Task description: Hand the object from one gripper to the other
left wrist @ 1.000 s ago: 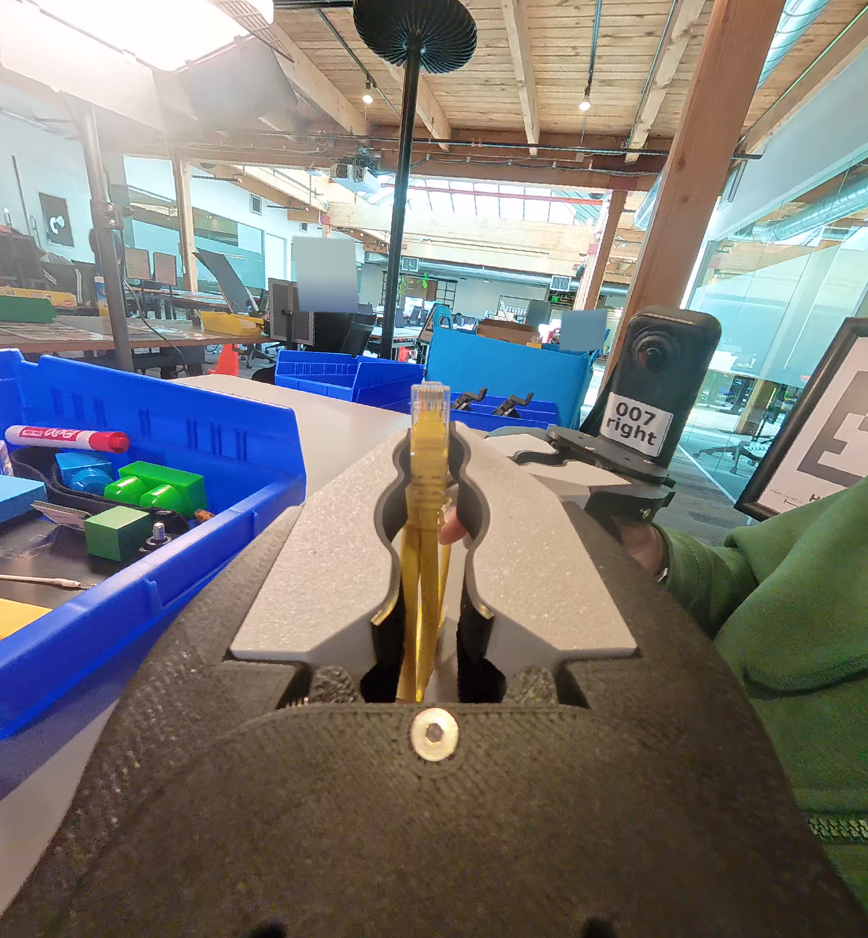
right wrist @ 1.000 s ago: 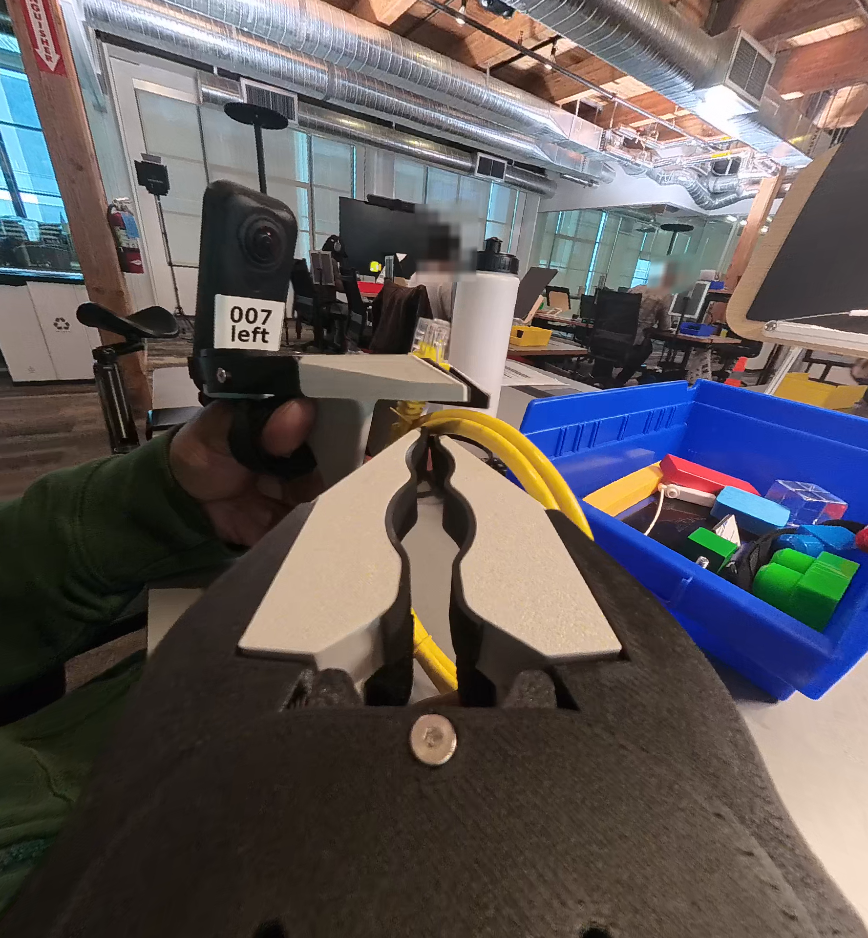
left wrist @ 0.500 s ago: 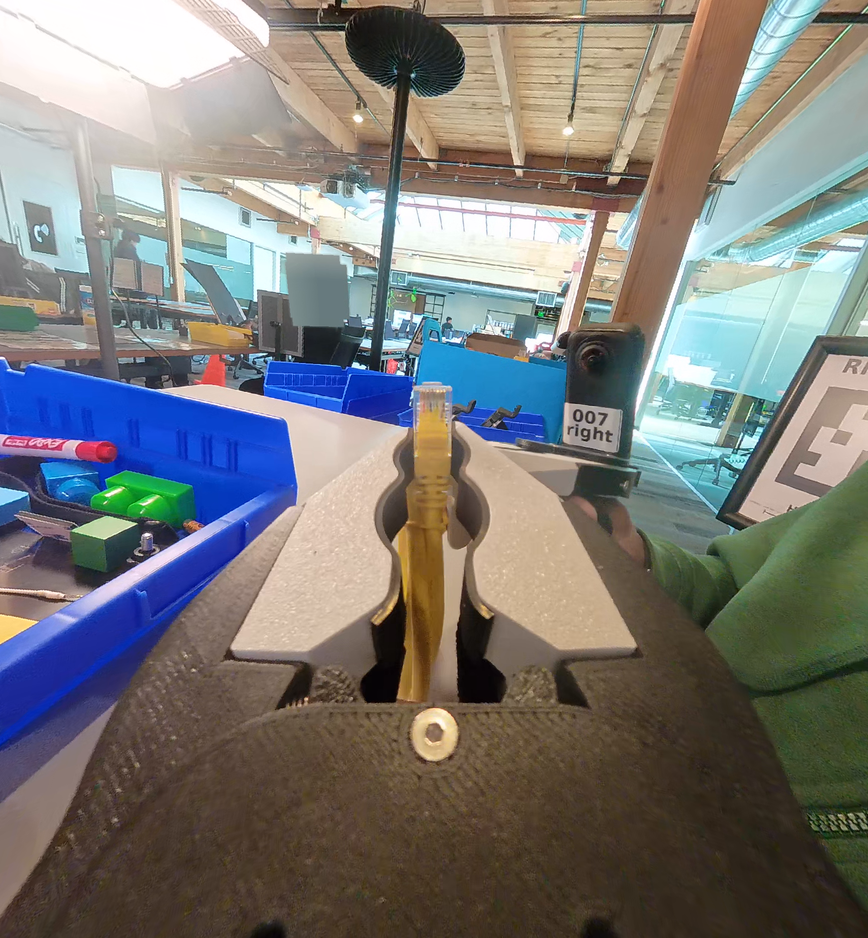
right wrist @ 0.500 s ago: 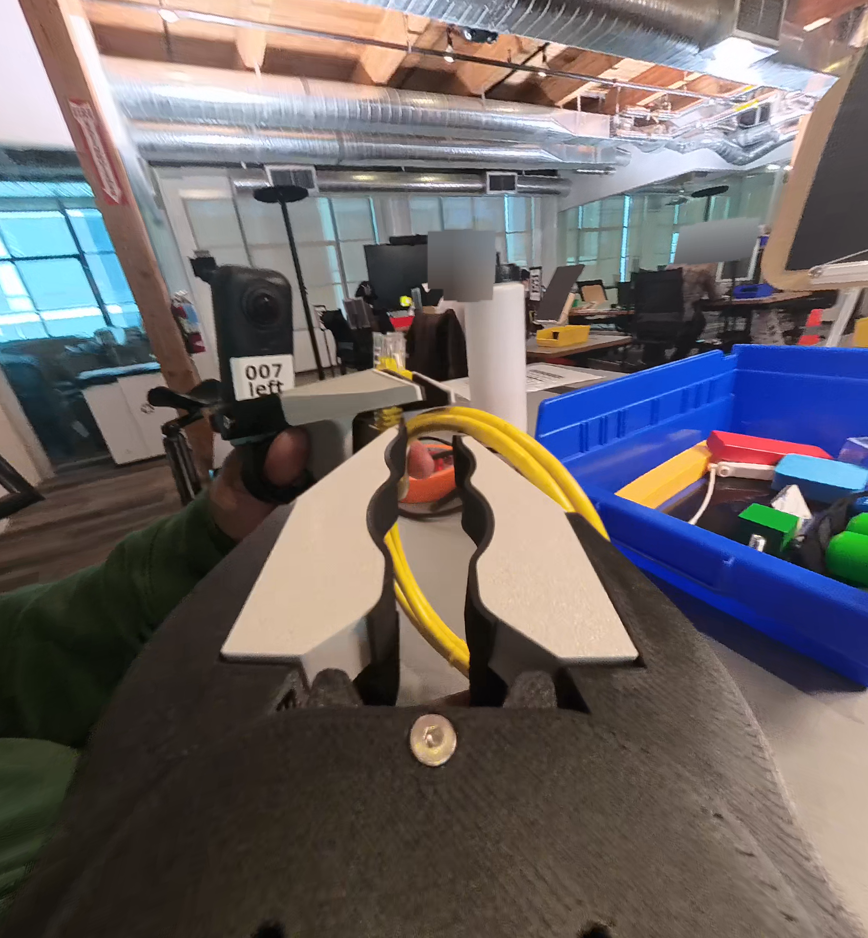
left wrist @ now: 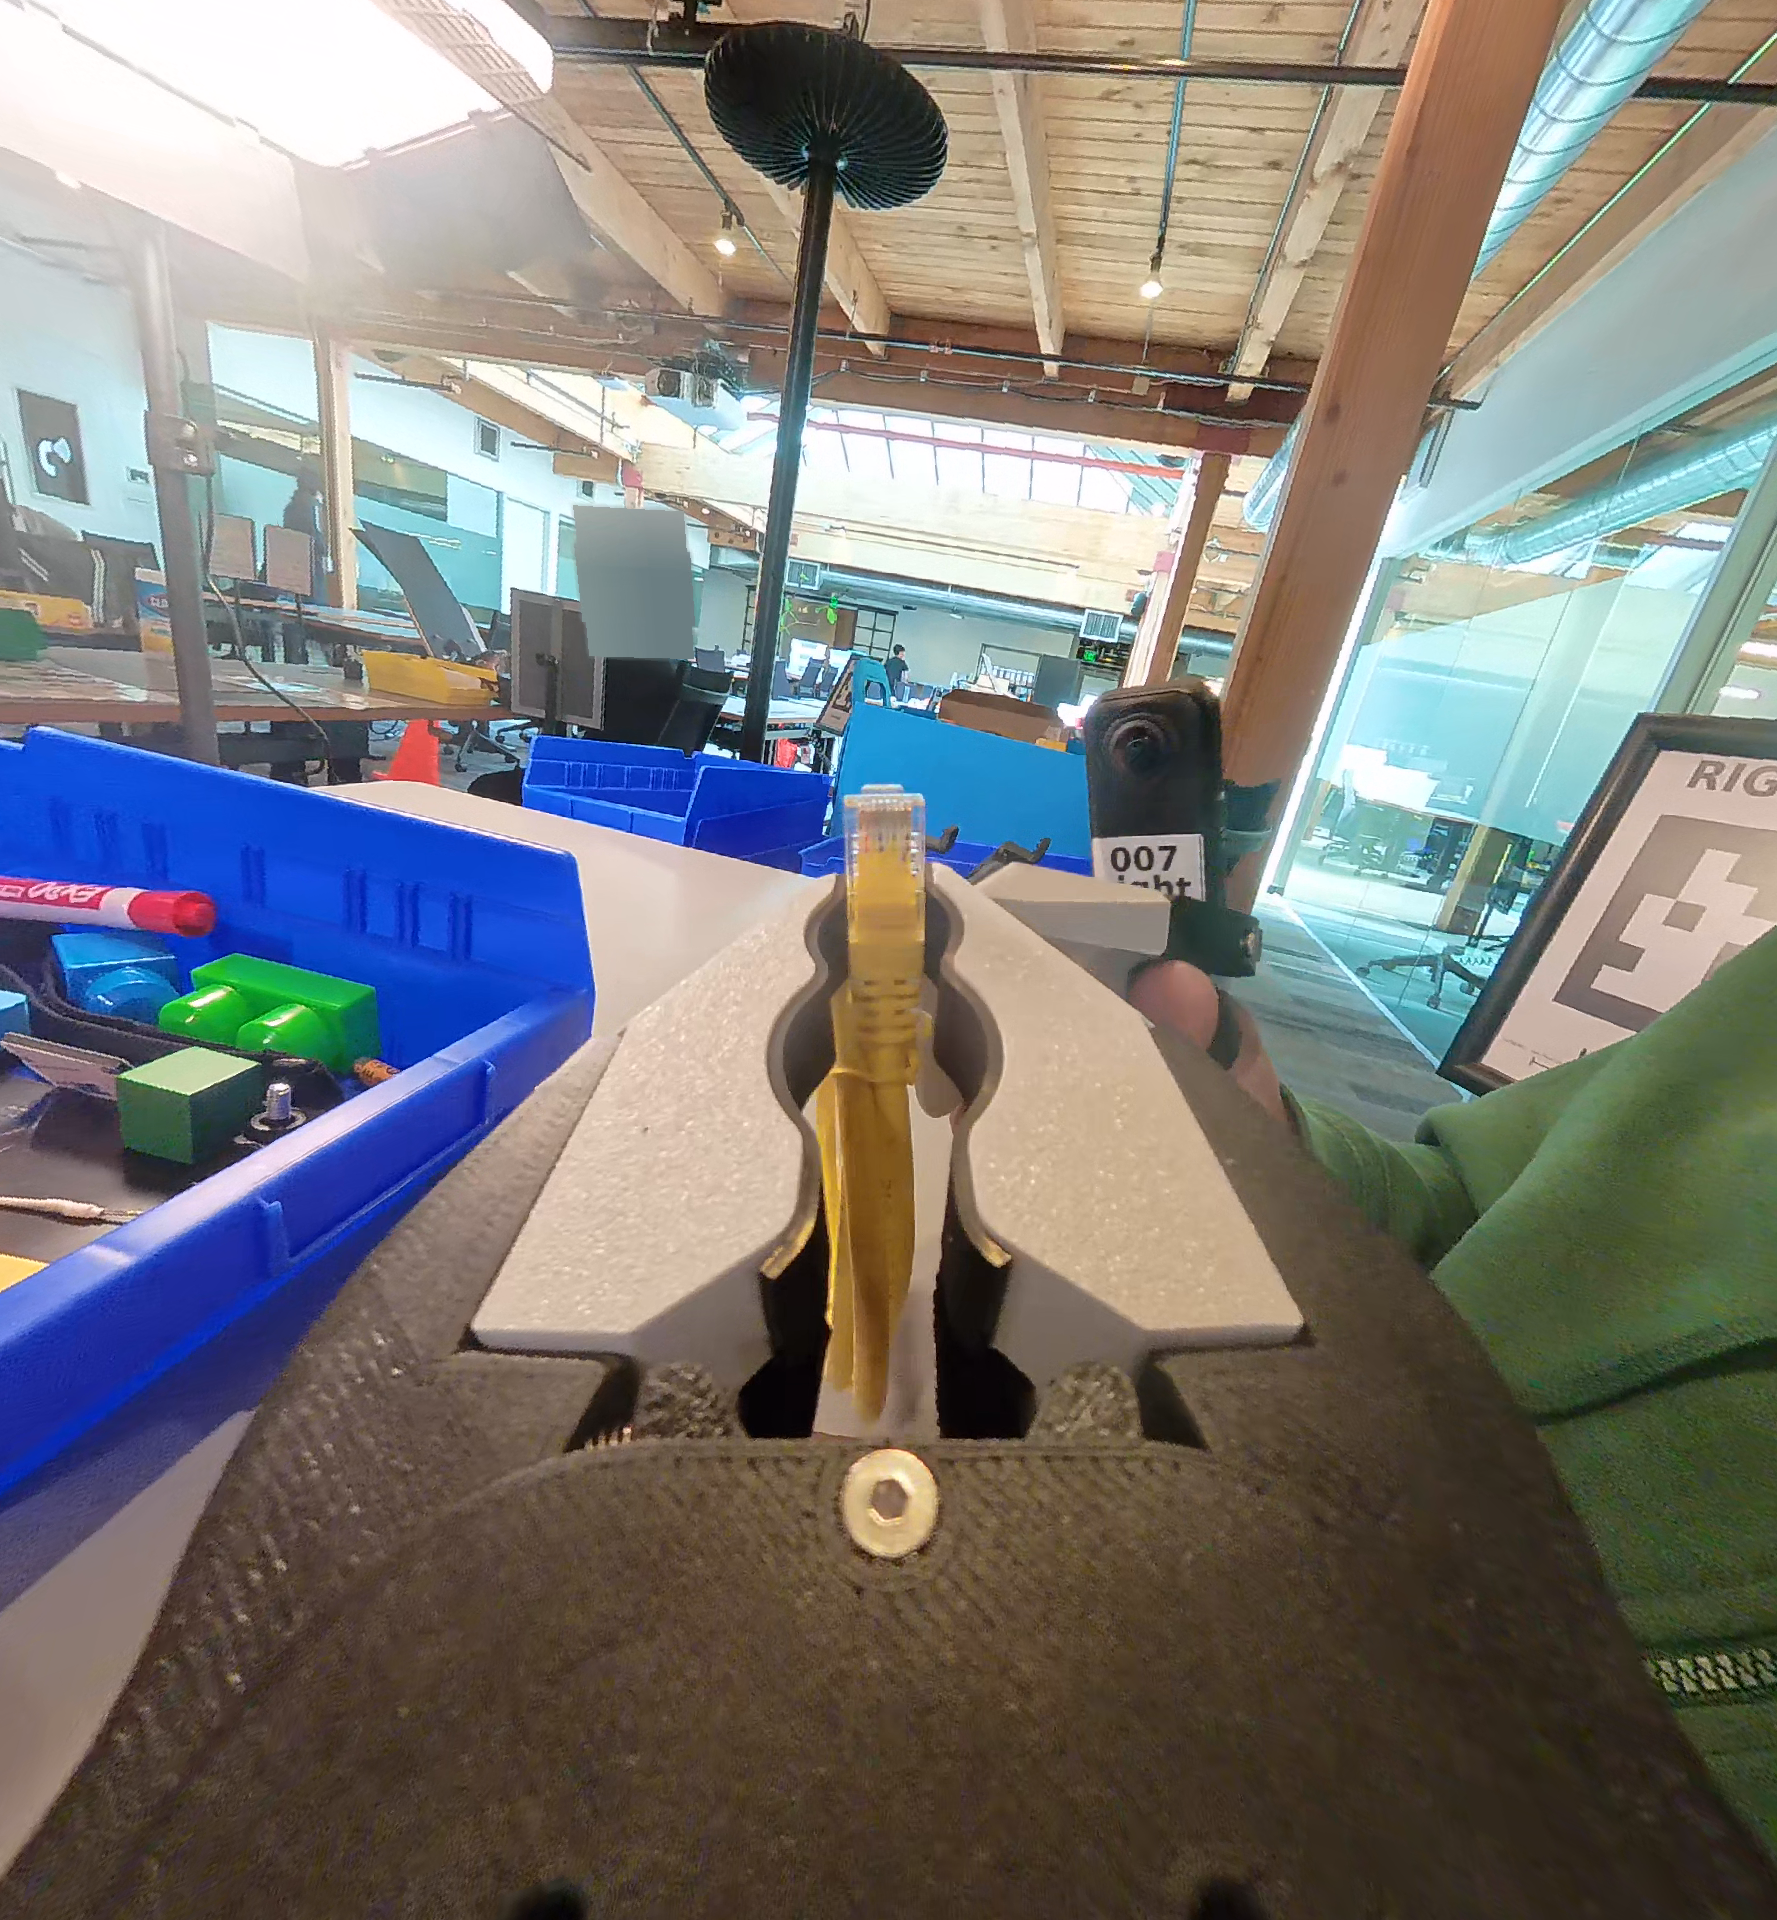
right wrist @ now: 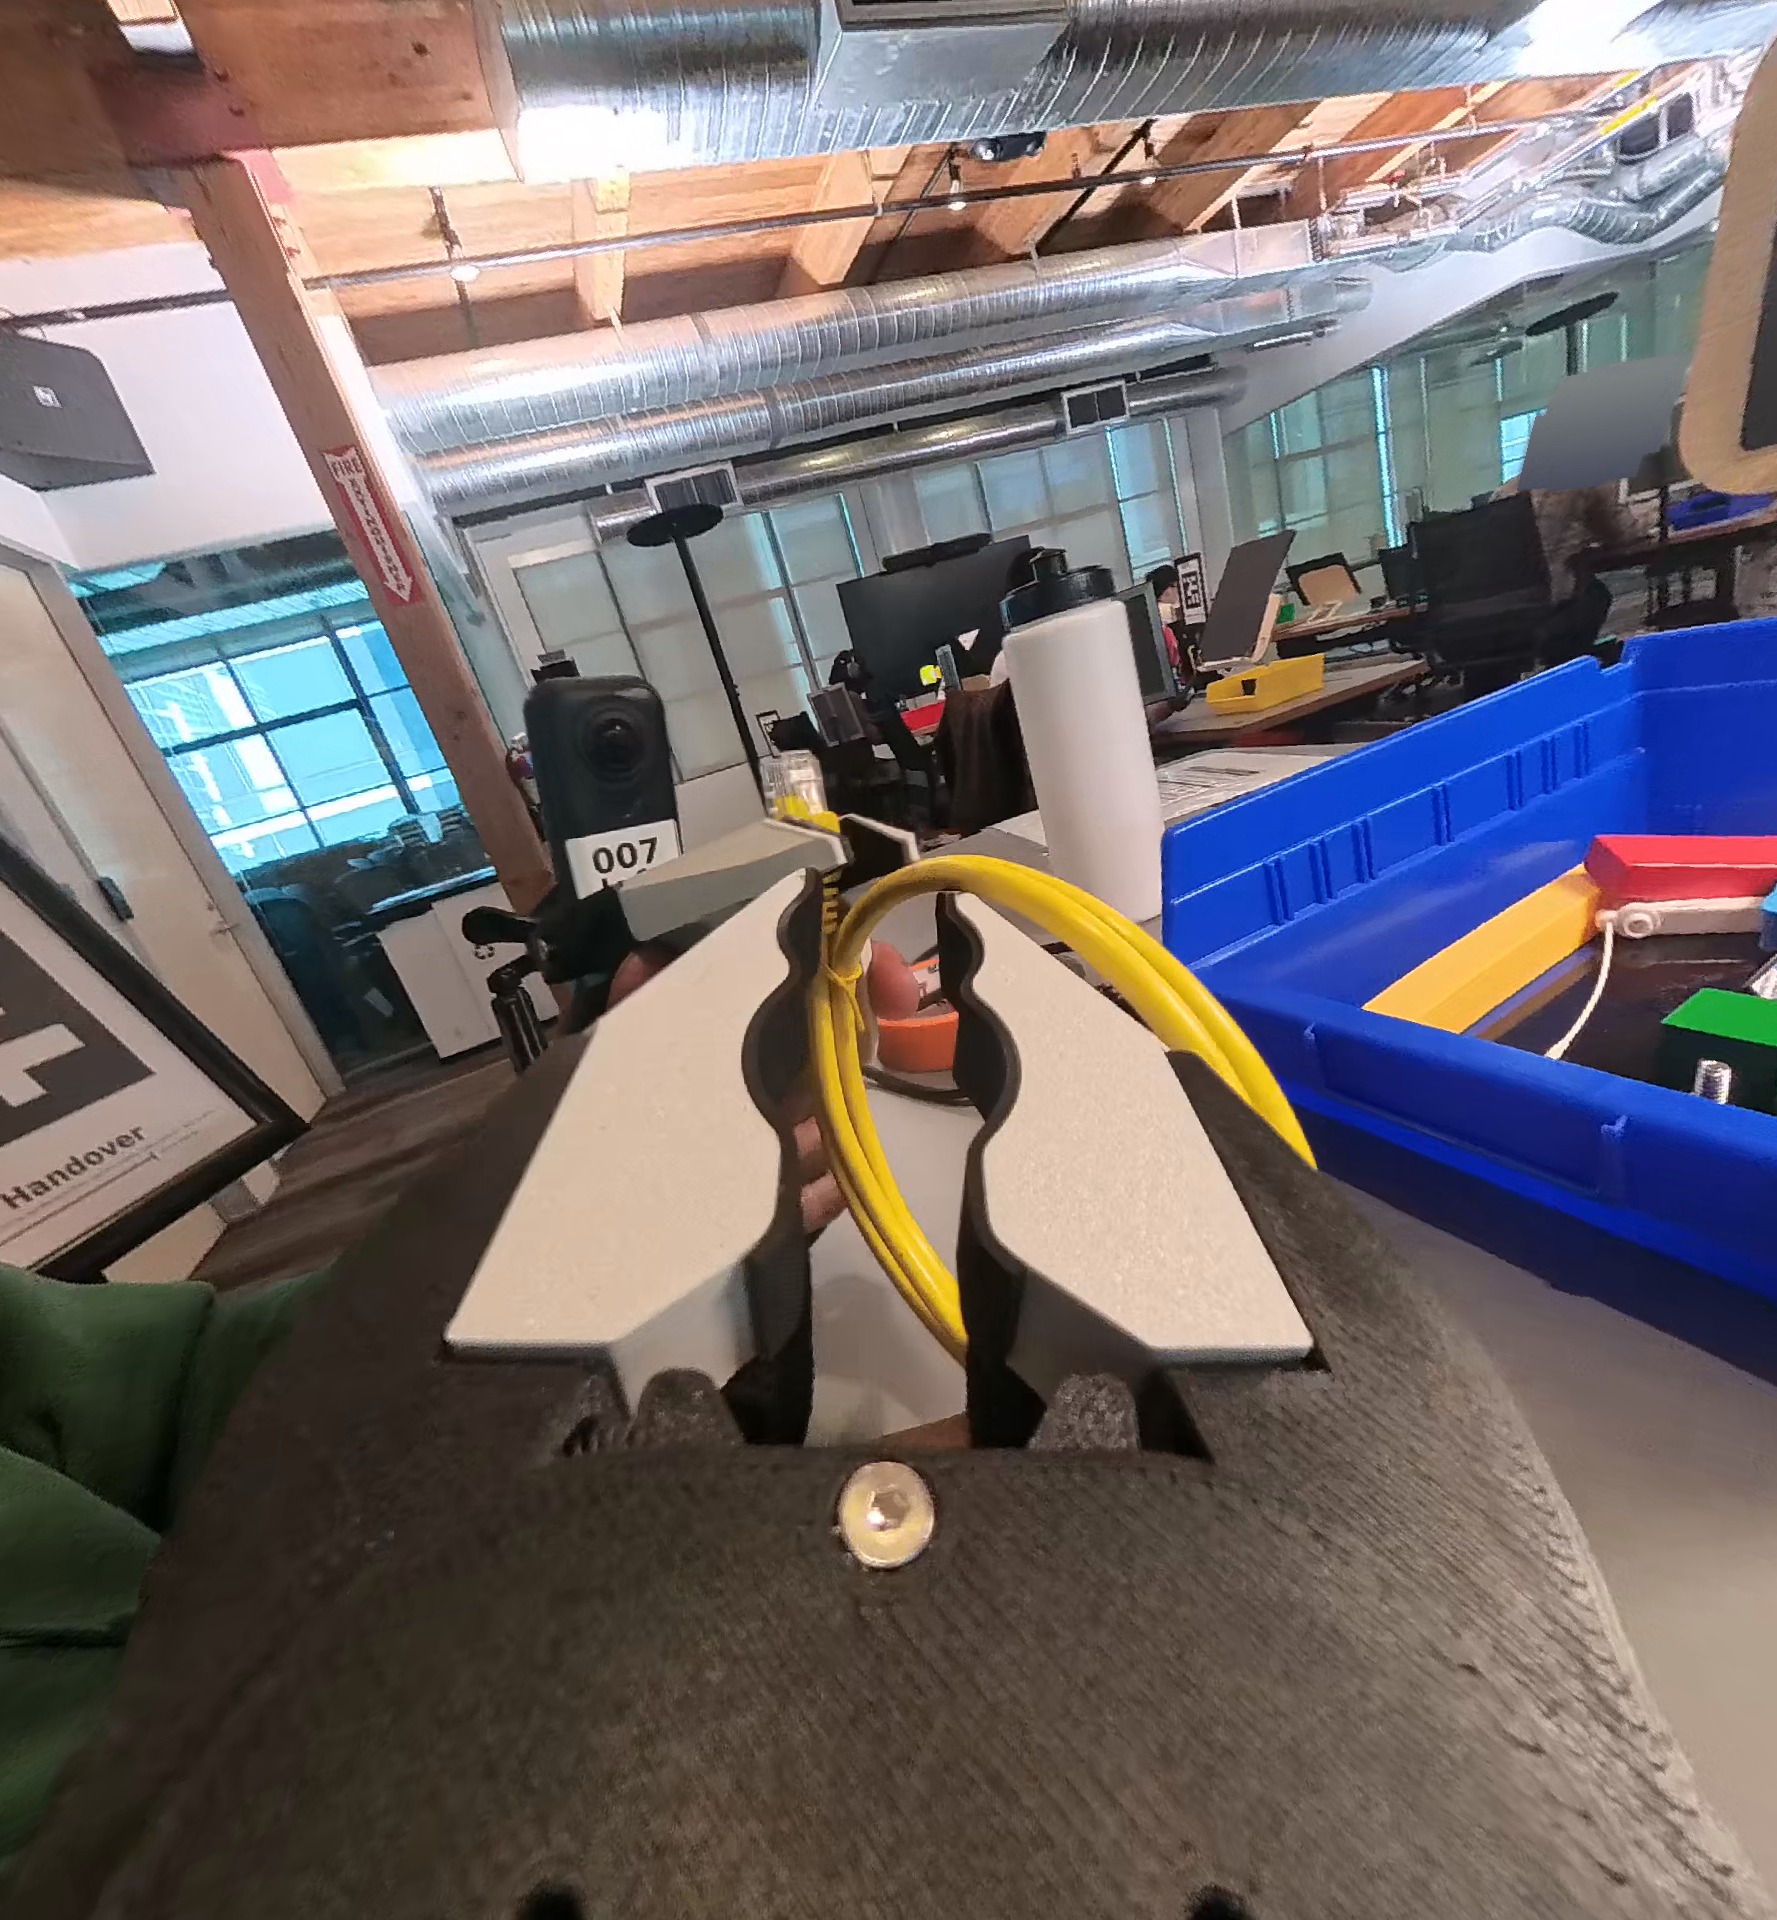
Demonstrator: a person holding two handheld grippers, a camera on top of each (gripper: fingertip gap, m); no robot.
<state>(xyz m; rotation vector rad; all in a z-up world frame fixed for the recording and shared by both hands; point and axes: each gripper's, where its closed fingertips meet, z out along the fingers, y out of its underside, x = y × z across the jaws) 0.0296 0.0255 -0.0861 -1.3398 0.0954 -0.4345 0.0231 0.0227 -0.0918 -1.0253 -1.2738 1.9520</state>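
The left gripper point(left wrist: 884, 925) pinches the yellow cable point(left wrist: 879, 997) just below its plug, apparently keeping the loop between the right gripper point(right wrist: 879, 914)'s parted jaws.

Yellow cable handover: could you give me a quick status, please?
Left gripper shut on cable, plug end up. Right gripper open, cable loop hanging between its fingers, not clamped. Nothing in the way; blue bin off to the side.
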